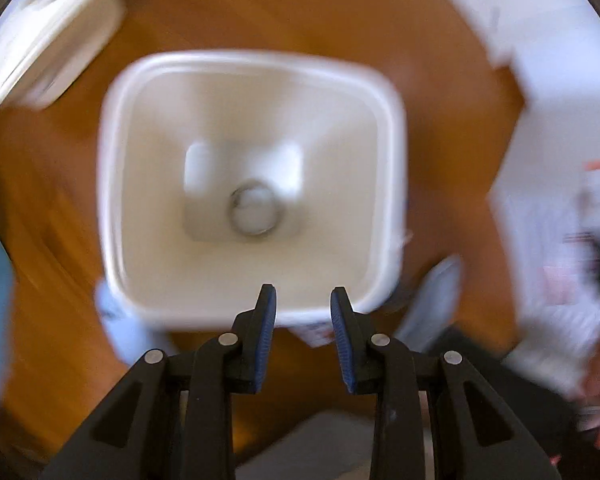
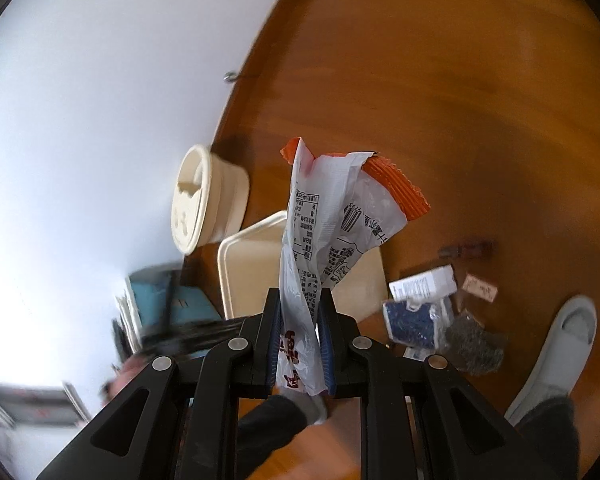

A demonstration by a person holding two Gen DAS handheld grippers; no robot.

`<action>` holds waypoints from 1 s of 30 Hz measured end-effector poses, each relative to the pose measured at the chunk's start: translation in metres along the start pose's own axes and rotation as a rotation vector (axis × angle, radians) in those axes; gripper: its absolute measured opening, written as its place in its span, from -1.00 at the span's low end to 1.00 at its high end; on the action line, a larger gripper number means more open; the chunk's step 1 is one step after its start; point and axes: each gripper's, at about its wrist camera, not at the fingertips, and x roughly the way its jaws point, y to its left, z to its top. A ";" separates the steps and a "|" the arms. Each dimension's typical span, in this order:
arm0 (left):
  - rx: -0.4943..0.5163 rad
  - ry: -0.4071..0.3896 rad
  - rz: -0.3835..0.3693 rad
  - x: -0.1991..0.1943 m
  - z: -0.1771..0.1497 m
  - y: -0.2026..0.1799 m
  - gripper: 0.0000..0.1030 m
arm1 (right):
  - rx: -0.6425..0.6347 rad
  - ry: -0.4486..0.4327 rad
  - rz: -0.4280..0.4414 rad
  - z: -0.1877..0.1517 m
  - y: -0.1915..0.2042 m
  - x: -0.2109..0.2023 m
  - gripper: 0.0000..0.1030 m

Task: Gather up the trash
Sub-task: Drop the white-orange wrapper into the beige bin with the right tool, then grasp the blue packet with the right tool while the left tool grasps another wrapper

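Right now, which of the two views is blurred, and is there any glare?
Left wrist view: strong motion blur over the white bin and floor; only the left gripper is sharp. Right wrist view: mostly sharp, the wrapper print is readable; the white wall is overexposed, and the lower left edge is smeared.

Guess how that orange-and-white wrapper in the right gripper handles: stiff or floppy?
Probably floppy: the wrapper creases and folds over above the right gripper. Likely very light, being thin printed film that stands up from one pinch. Possibly slippery; the film looks glossy.
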 end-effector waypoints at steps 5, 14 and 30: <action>-0.256 -0.215 -0.222 -0.052 -0.057 0.024 -0.11 | -0.176 0.093 -0.026 -0.003 0.066 0.075 -0.59; -0.476 -0.270 -0.199 -0.071 -0.044 0.089 0.01 | -0.263 0.361 -0.373 -0.020 0.085 0.285 -0.11; -0.496 -0.205 -0.219 -0.031 -0.049 0.092 0.52 | -0.869 0.275 -0.407 -0.067 0.077 0.127 0.96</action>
